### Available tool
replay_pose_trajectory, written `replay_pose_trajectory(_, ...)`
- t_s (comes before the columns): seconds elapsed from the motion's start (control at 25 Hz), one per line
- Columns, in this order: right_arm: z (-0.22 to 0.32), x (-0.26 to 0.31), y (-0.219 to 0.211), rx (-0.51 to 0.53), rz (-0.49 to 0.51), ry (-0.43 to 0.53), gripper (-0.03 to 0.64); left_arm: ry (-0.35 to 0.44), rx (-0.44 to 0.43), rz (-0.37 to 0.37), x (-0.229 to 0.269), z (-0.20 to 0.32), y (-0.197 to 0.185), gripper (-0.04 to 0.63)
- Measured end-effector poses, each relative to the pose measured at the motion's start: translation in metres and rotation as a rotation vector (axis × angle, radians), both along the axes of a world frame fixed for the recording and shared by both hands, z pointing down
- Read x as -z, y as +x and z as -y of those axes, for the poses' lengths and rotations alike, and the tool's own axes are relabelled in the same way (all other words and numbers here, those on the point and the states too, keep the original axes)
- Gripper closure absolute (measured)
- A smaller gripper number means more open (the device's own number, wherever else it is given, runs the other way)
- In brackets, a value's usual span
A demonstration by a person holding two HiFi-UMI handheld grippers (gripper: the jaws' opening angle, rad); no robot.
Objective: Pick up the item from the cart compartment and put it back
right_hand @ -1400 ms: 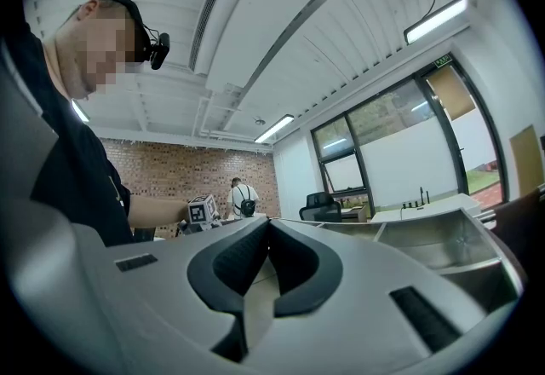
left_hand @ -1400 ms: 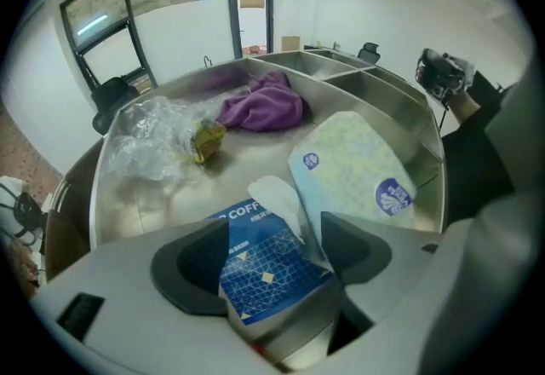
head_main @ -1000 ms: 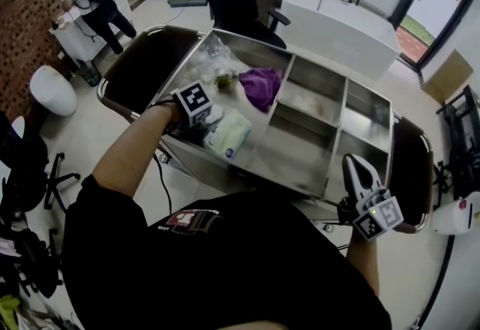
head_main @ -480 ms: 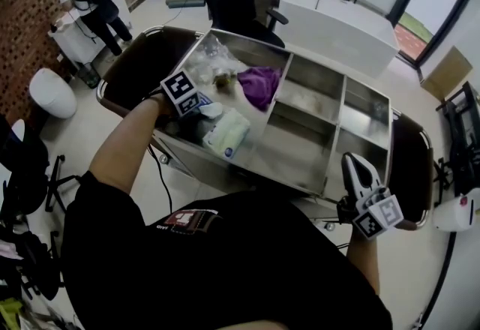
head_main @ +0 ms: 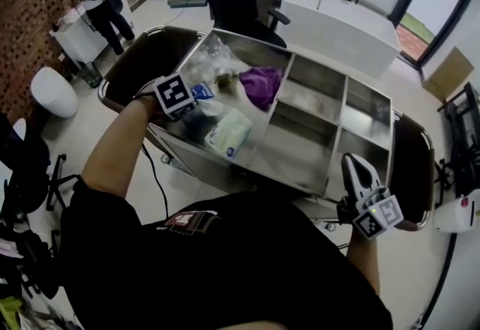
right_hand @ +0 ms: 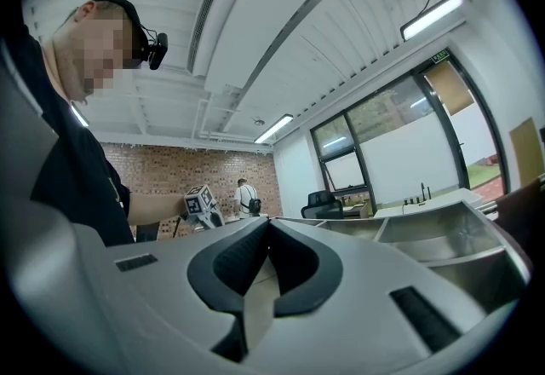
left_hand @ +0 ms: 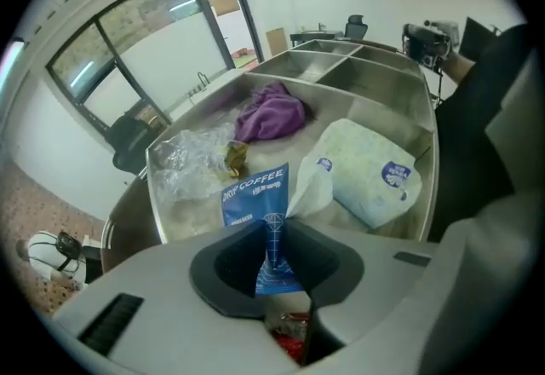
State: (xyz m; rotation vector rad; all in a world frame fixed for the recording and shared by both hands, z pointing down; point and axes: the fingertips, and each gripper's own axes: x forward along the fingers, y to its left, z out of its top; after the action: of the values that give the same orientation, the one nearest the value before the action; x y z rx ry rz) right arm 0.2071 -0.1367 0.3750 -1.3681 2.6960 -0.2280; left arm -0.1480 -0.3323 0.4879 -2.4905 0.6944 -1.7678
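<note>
Head view steeply downward, gripper views close; cart (head_main: 296, 152) shared

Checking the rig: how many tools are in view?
2. Left tool over the cart's left compartment, jaws just closed onto a coffee sachet; right tool by the cart's near right corner, shut, empty.

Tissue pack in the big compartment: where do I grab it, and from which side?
Come from above and close across the short width of the tissue pack near its middle. It lies low on the compartment floor, close to the cart's near wall, so a side approach looks blocked. Its soft wrap should pinch easily.
</note>
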Motion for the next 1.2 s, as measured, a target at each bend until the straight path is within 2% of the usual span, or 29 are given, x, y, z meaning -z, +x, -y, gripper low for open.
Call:
replay_pose_trajectory(0.12,0.001,0.001,-0.003,0.006,-0.002,-0.001,0.614,-0.015,0.004,-0.044,0.002,-0.001,0.009,0.531)
replay_pose_trajectory(0.32,0.0,0.002,-0.001,0.001,-0.001,0.0,0.615,0.008,-0.033,-0.032,-0.012,0.005,0.019,0.531)
replay_pose_trajectory(0.36,0.0,0.001,-0.001,0.001,0.0,-0.001,0.615,0.013,-0.033,-0.01,-0.017,0.006,0.019,0.531)
replay_pose_trajectory(0.48,-0.002,-0.001,-0.001,0.002,0.0,-0.002,0.614,-0.052,0.076,0.198,-0.047,-0.002,-0.018,0.532)
replay_pose_trajectory(0.52,-0.002,-0.001,-0.001,0.002,-0.001,-0.001,0.615,-0.062,0.082,0.229,-0.056,-0.003,-0.021,0.531)
replay_pose_trajectory(0.72,-0.004,0.001,0.0,-0.003,0.0,0.001,0.615,0.008,0.043,0.249,-0.073,0.014,-0.013,0.516)
replay_pose_trajectory(0.76,-0.004,0.001,0.0,-0.004,0.0,0.0,0.615,0.018,0.037,0.256,-0.073,0.017,-0.014,0.502)
replay_pose_trajectory(0.8,-0.005,0.001,0.0,-0.006,0.0,0.0,0.614,0.02,0.027,0.265,-0.072,0.017,-0.015,0.443)
replay_pose_trajectory(0.84,-0.005,0.001,0.0,-0.007,-0.001,-0.001,0.614,0.015,0.006,0.269,-0.071,0.015,-0.014,0.41)
replay_pose_trajectory(0.92,-0.007,0.001,0.003,-0.012,-0.002,-0.003,0.615,-0.02,-0.057,0.25,-0.068,0.005,-0.006,0.292)
replay_pose_trajectory(1.0,-0.008,0.001,0.007,-0.021,0.003,-0.005,0.615,-0.04,-0.149,0.183,-0.063,-0.005,0.016,0.287)
replay_pose_trajectory(1.08,-0.008,0.0,0.007,-0.024,0.008,-0.006,0.615,-0.01,-0.275,0.113,-0.056,-0.012,0.044,0.287)
replay_pose_trajectory(1.2,-0.009,-0.001,0.006,-0.021,0.008,-0.008,0.615,0.054,-0.439,0.103,-0.054,-0.023,0.069,0.287)
